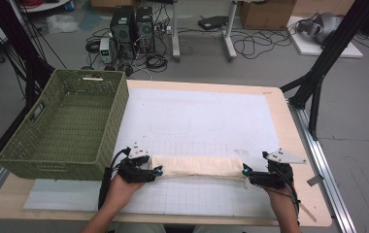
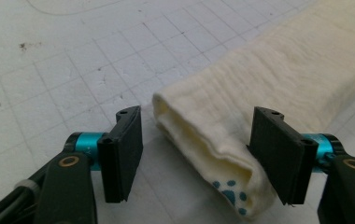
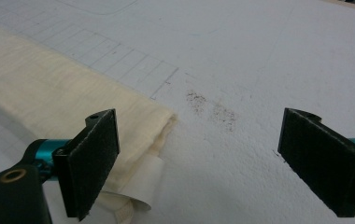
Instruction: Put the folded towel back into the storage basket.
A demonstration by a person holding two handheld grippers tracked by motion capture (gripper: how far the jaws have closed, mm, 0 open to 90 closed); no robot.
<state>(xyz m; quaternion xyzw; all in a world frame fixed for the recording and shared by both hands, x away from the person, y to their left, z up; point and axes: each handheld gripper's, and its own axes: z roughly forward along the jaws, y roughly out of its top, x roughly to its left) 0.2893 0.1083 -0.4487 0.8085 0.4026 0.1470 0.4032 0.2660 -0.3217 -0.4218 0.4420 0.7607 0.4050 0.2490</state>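
Observation:
A folded cream cloth (image 1: 197, 167) lies as a long strip across the near part of the white grid mat (image 1: 207, 111). My left gripper (image 1: 159, 171) is at its left end. In the left gripper view the jaws of that gripper (image 2: 196, 140) stand open around the cloth's end (image 2: 278, 79), which bears a blue paw print (image 2: 231, 191). The left pad is clear of the fabric and the right pad is close against it. My right gripper (image 1: 244, 170) is at the strip's right end. Its jaws (image 3: 199, 140) are open, with the cloth's corner (image 3: 40, 88) and a white tag (image 3: 143, 182) beside the left pad.
A green woven basket (image 1: 109, 141) stands on the table's left side, close to my left hand. The wooden table edge (image 1: 313, 194) runs along the right. Beyond the table are computers, cables and black frame legs on the floor.

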